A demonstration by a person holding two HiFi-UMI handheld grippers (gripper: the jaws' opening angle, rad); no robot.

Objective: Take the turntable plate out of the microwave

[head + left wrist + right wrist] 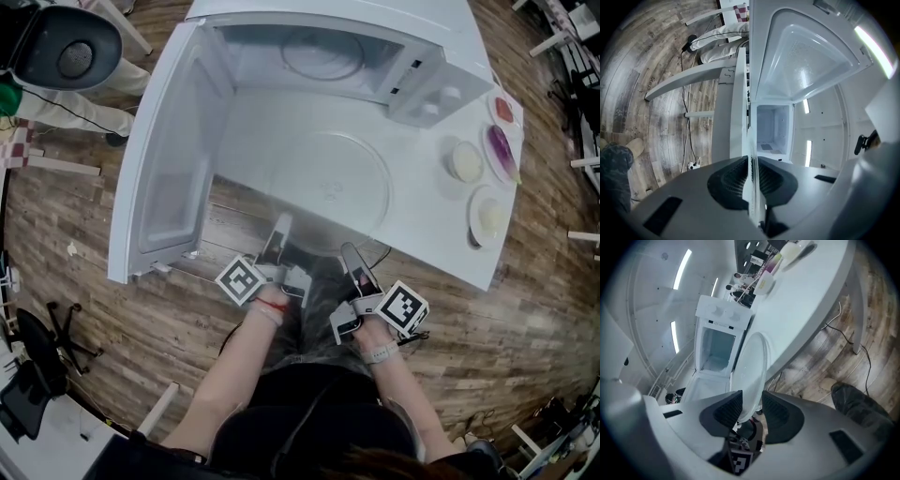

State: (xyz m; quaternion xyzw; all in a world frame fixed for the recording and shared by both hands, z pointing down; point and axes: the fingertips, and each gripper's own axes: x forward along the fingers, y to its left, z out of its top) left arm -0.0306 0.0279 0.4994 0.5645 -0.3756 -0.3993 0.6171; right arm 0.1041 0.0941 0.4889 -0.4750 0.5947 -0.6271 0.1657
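Left gripper [280,227] in my hand pinches the rim of the turntable plate [328,186], while my right gripper [350,251] straddles that rim with jaws parted.

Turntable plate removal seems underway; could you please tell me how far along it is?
Done: microwave door open, turntable plate out of the cavity. In hand: left gripper clamps its rim; right gripper is open around it. Remaining: set it down, release.

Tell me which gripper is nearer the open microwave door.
Left. The left gripper, clamped on the turntable plate, sits beside the door; the right gripper, open around the plate's rim, is farther right.
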